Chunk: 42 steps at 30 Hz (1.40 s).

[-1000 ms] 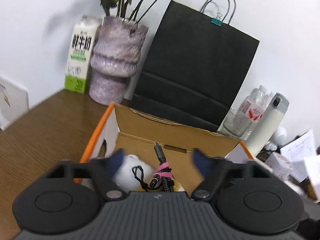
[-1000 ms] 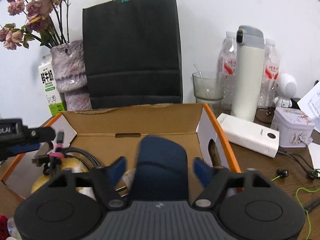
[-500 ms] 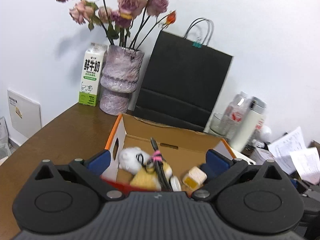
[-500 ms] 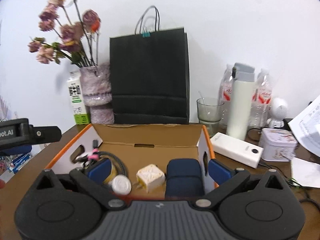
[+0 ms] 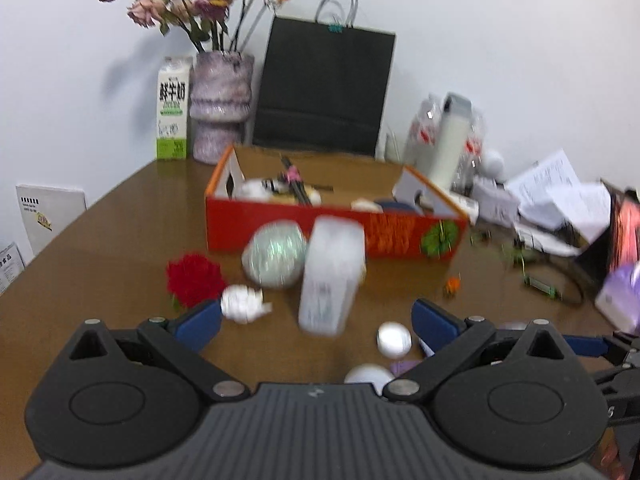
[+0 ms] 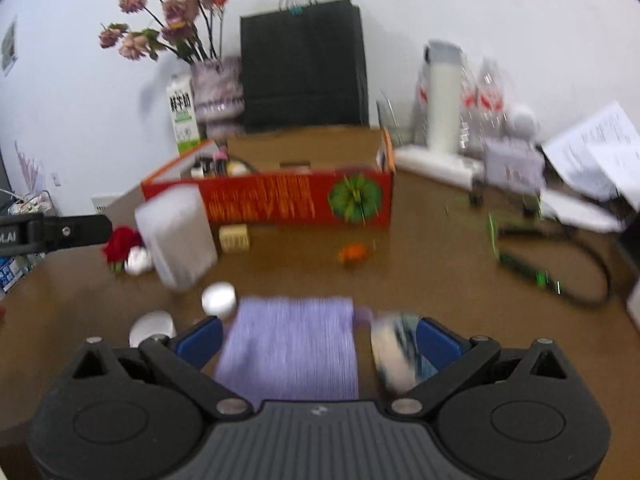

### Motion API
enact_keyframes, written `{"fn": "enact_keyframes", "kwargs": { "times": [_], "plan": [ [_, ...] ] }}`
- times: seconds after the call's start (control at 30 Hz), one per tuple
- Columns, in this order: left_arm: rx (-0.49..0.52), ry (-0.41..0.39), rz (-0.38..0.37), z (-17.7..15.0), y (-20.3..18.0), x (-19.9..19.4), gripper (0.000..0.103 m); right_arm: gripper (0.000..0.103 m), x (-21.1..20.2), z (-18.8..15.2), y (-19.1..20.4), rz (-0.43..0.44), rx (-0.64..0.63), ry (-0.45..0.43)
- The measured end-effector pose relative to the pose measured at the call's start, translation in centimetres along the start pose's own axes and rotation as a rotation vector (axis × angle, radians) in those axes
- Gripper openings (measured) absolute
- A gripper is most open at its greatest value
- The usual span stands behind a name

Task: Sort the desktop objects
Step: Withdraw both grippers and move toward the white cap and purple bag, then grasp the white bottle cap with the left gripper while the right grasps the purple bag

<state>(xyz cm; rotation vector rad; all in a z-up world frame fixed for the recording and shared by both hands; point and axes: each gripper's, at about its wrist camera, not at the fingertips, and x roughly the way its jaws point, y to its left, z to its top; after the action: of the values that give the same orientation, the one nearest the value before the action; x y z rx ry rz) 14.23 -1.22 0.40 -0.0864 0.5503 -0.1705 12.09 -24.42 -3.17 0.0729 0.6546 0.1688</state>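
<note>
We hold the left gripper (image 5: 316, 322) with its blue pads spread wide and nothing between them, low over the near part of the wooden desk (image 5: 104, 236); we judge that it stands released this way so that it can drop straight onto the next loose piece. Both sets of jaws have just been opening, and in neither view does a pad press on anything. Just ahead of the left pads lie a small white ball (image 5: 394, 339) and a crumpled white wad (image 5: 240, 303), with a tilted clear plastic container (image 5: 332, 276) standing between them and a shiny silver-green ball (image 5: 276, 258) and a red fabric flower (image 5: 195, 279) a little farther out. The right gripper (image 6: 318, 338) is likewise spread and empty-handed, and a lilac cloth (image 6: 292, 346) lies flat on the desk directly under its gap, beside a blurred white-and-dark item (image 6: 394, 354) near the right pad that we cannot identify. Beyond these, a small cream cube (image 6: 235, 237) sits just in front of the box and a small orange piece (image 6: 353, 253) lies alone to its right. The red cardboard box (image 5: 332, 224) stands toward the far edge of the desk, open-topped, with cables and pale items already inside, so we take it for the sorting target; the loose things lie between it and us.
</note>
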Motion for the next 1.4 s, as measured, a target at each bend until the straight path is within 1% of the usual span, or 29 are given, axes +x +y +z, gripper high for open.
{"fn": "enact_keyframes", "kwargs": {
  "times": [0.17,0.3,0.43,0.57,0.7,0.77,0.87,0.97,1.03,1.07,1.1,1.17,1.2,1.23,1.27,1.3,1.33,1.37,1.4],
  "plan": [
    [0.054,0.045,0.005,-2.2,-0.6,-0.3,0.103,0.103,-0.8,-2.0,0.9,0.006,-0.011,0.018],
    [0.081,0.076,-0.005,-3.1,-1.0,-0.1,0.103,0.103,0.0,-2.4,1.9,-0.016,-0.049,0.046],
    [0.114,0.091,-0.007,-3.6,-1.6,0.4,0.103,0.103,0.5,-2.4,2.5,-0.011,-0.066,0.051],
    [0.119,0.12,-0.023,-3.9,-2.0,1.8,0.103,0.103,1.5,-2.1,2.9,-0.012,-0.075,0.057],
    [0.112,0.165,-0.035,-4.1,-2.0,3.9,0.101,0.103,2.7,-2.0,3.3,-0.035,-0.104,0.062],
    [0.112,0.175,-0.036,-4.2,-2.0,4.5,0.097,0.103,2.9,-2.0,3.3,-0.029,-0.106,0.06],
    [0.131,0.165,-0.028,-4.3,-2.4,4.7,0.09,0.103,3.0,-1.9,3.2,-0.028,-0.104,0.06],
    [0.148,0.154,-0.016,-4.4,-2.6,4.6,0.078,0.103,3.0,-1.9,3.2,-0.027,-0.103,0.061],
    [0.157,0.15,-0.012,-4.5,-2.7,4.6,0.074,0.102,3.0,-2.0,3.2,-0.025,-0.103,0.06],
    [0.16,0.148,-0.012,-4.5,-2.7,4.5,0.07,0.101,2.9,-2.0,3.2,-0.023,-0.104,0.058],
    [0.163,0.146,-0.012,-4.4,-2.7,4.5,0.067,0.098,2.8,-2.0,3.2,-0.019,-0.107,0.053],
    [0.17,0.142,-0.013,-4.4,-2.8,4.4,0.053,0.09,2.6,-2.0,3.3,-0.015,-0.111,0.046],
    [0.172,0.141,-0.017,-4.4,-2.8,4.3,0.049,0.087,2.5,-2.0,3.3,-0.012,-0.113,0.045],
    [0.175,0.142,-0.024,-4.4,-2.9,4.2,0.043,0.081,2.4,-2.0,3.3,-0.005,-0.118,0.042],
    [0.178,0.144,-0.031,-4.3,-2.9,4.2,0.042,0.071,2.3,-2.0,3.4,0.0,-0.121,0.039],
    [0.177,0.146,-0.037,-4.3,-2.9,4.1,0.042,0.065,2.1,-2.0,3.4,-0.001,-0.121,0.036],
    [0.177,0.147,-0.042,-4.4,-2.9,4.0,0.042,0.048,2.0,-2.0,3.3,-0.007,-0.115,0.031],
    [0.173,0.147,-0.045,-4.4,-2.9,3.8,0.041,0.027,1.9,-1.9,3.2,-0.017,-0.105,0.027],
    [0.164,0.146,-0.05,-4.5,-2.8,3.6,0.041,0.021,1.7,-1.9,2.9,-0.024,-0.086,0.023]
  ]
}}
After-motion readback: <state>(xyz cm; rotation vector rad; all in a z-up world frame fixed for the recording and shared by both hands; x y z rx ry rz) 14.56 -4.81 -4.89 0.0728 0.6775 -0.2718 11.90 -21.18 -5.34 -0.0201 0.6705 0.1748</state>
